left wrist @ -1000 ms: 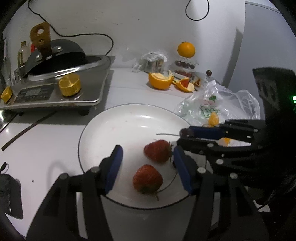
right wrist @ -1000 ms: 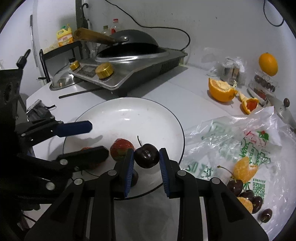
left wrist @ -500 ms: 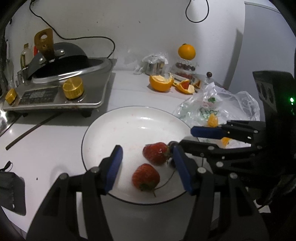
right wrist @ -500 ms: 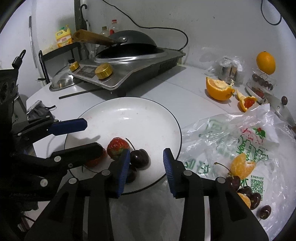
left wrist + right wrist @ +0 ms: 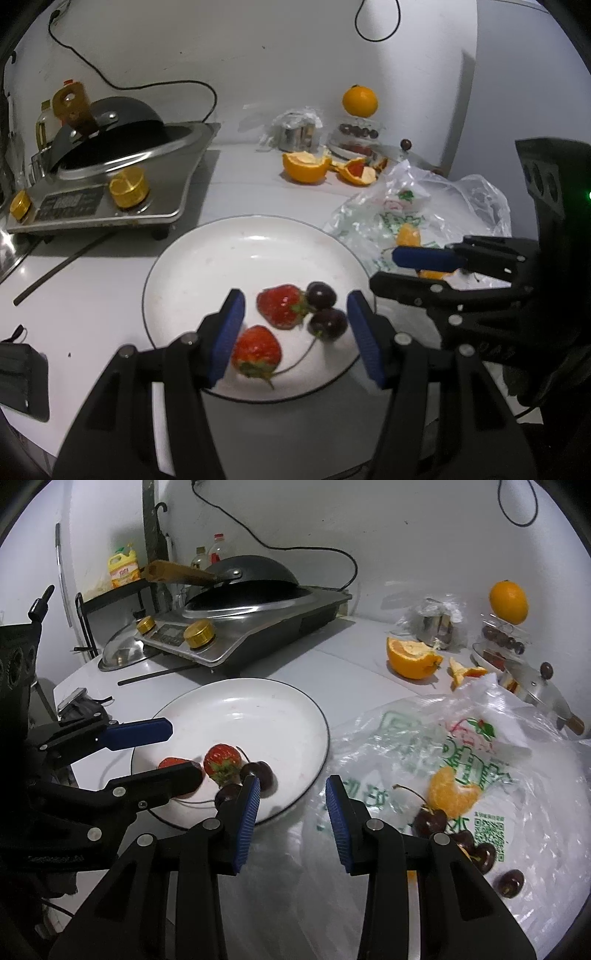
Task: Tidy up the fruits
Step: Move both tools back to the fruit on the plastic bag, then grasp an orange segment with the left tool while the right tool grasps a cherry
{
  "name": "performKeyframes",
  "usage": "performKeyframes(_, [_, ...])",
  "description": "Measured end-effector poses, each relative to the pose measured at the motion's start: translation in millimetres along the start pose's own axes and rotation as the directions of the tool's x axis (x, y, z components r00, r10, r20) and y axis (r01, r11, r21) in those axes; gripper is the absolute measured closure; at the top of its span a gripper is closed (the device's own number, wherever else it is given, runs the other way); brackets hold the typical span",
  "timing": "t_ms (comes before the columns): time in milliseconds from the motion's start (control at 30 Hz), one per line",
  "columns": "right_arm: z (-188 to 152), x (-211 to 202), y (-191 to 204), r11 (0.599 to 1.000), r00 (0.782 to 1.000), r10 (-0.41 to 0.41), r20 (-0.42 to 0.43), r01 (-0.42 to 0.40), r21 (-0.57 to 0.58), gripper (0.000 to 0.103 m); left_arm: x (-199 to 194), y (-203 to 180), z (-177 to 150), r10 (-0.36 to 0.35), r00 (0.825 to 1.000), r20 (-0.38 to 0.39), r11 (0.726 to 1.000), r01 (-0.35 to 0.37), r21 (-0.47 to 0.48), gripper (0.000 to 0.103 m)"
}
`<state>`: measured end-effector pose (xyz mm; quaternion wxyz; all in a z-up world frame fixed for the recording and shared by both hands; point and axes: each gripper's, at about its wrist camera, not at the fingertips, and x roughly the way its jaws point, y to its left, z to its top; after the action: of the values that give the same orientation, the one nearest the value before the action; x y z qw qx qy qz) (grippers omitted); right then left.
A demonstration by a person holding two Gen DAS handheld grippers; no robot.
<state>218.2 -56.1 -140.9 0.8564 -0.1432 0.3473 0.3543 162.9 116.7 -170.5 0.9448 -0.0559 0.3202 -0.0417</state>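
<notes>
A white plate (image 5: 207,266) (image 5: 258,716) holds two strawberries (image 5: 279,304) (image 5: 221,762) and two dark cherries (image 5: 327,323) (image 5: 264,773). My left gripper (image 5: 295,328) is open and empty, hovering over the near side of the plate around the fruit. My right gripper (image 5: 291,812) is open and empty, just right of the plate over its edge and the plastic bag (image 5: 461,738). On the bag lie an orange segment (image 5: 452,794) and several more cherries (image 5: 430,819).
An induction cooker with a black wok (image 5: 110,162) stands at the back left. A halved orange peel (image 5: 306,168), a whole orange (image 5: 360,101) on a small rack, a metal cup and a pot lid (image 5: 539,686) sit at the back right. A black object (image 5: 22,380) lies at the left edge.
My right gripper opened, let the cherry go onto the plate beside the strawberries, and drew back to the right. My left gripper stayed open over the plate.
</notes>
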Motion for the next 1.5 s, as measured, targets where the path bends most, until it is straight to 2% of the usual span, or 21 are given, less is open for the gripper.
performKeyframes(867, [-33, -48, -56, 0.994, 0.997, -0.051, 0.054, 0.045, 0.096, 0.064, 5, -69, 7, -0.021, 1.0, -0.019, 0.995, 0.023, 0.099, 0.044])
performKeyframes(1500, [-59, -70, -108, 0.981, 0.993, -0.092, 0.07, 0.079, 0.18, 0.064, 26, -120, 13, -0.042, 0.997, -0.063, 0.984, 0.052, 0.173, 0.044])
